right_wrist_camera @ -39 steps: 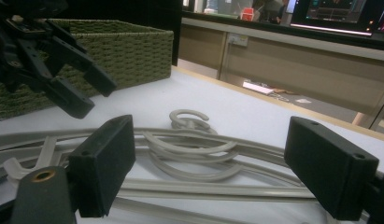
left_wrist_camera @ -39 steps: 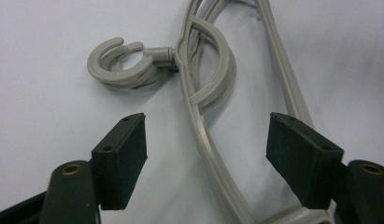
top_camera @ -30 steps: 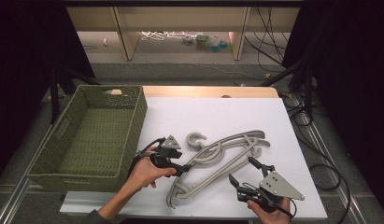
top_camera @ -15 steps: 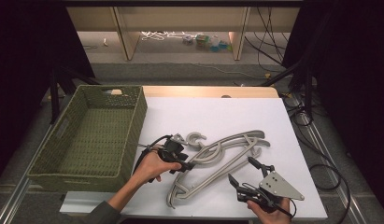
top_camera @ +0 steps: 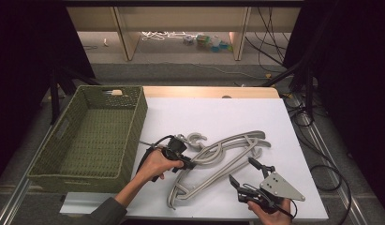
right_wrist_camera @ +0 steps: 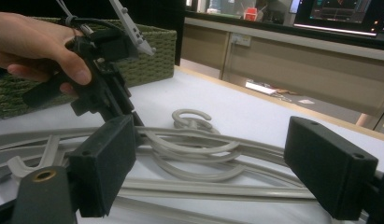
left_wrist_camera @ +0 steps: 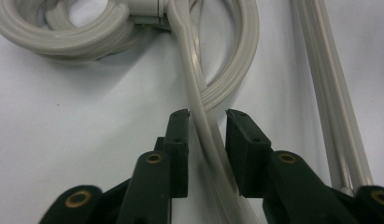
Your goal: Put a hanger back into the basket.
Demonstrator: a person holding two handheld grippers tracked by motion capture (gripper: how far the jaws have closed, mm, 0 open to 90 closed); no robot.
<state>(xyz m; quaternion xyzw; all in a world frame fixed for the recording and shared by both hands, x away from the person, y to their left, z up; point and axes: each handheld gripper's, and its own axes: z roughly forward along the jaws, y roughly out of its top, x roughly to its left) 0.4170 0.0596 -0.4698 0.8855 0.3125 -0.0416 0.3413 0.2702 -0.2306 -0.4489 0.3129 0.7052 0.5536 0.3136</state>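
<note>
Several grey plastic hangers (top_camera: 227, 150) lie tangled in the middle of the white table (top_camera: 218, 115), their hooks (top_camera: 196, 138) pointing left. A hand holds my left gripper (top_camera: 193, 165) at the pile's left side. In the left gripper view its black jaws straddle one thin hanger arm (left_wrist_camera: 194, 93), with a small gap either side, so the left gripper (left_wrist_camera: 207, 114) is open. My right gripper (top_camera: 242, 171) rests near the front edge, just right of the pile. Its jaws are wide apart, and the right gripper (right_wrist_camera: 210, 135) holds nothing; the hangers (right_wrist_camera: 194, 154) lie beyond it.
A green woven basket (top_camera: 137, 122) stands at the table's left side, touching the board's edge. Shelving and loose cables (top_camera: 162, 35) lie beyond the far edge. Bare white board (top_camera: 255, 117) stretches behind the hangers.
The left gripper has moved right, from beside the basket onto the hanger pile, and its jaws now sit around a hanger arm. The right gripper has stayed put.
</note>
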